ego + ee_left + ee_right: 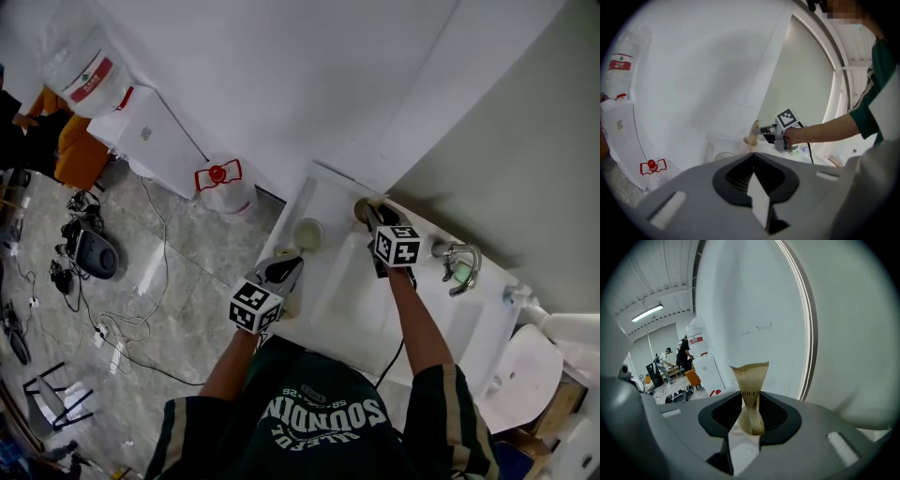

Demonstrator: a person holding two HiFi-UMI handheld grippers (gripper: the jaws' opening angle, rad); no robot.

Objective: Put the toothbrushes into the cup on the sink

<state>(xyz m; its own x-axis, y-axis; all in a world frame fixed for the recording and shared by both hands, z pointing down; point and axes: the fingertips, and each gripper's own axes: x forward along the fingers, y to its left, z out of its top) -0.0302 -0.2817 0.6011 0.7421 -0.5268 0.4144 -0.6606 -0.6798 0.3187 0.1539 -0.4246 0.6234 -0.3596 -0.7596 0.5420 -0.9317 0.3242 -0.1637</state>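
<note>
1. Right gripper [375, 223] was released. Its jaws stood apart, and a toothbrush [751, 385] in a tan paper wrapper stood upright between them without being pressed. The left gripper [284, 272] was clenched on nothing, jaws together, at the left edge of the sink and well apart from the other one.
2. The white sink [349, 281] lay below both grippers, with a metal tap [459, 262] on its right side.
3. The person's dark green shirt [319, 422] carried big white letters, upside down for the head view. I read "SOUNDIN"; the smaller line beside it was too blurred.
4. A white water dispenser [155, 141] stood by the wall on the left, with a big clear bottle [80, 61] on top. The bottle had a red and white label, but its writing was too small to read.
5. A smaller jug [225, 192] with a red cap stood on the floor just beside the sink. Its red-edged label was also not readable.
6. Each gripper bore a marker cube [397, 246] with black and white squares and no letters.
7. The cup [364, 208] stood at the back corner of the sink ledge, right at the tips of the right gripper.
8. The toothbrush was at this cup. Its lower end was hidden, so I could not tell how deep it sat. The wrapper had a crimped top edge and dark print, of which only "GH-EN" showed.
</note>
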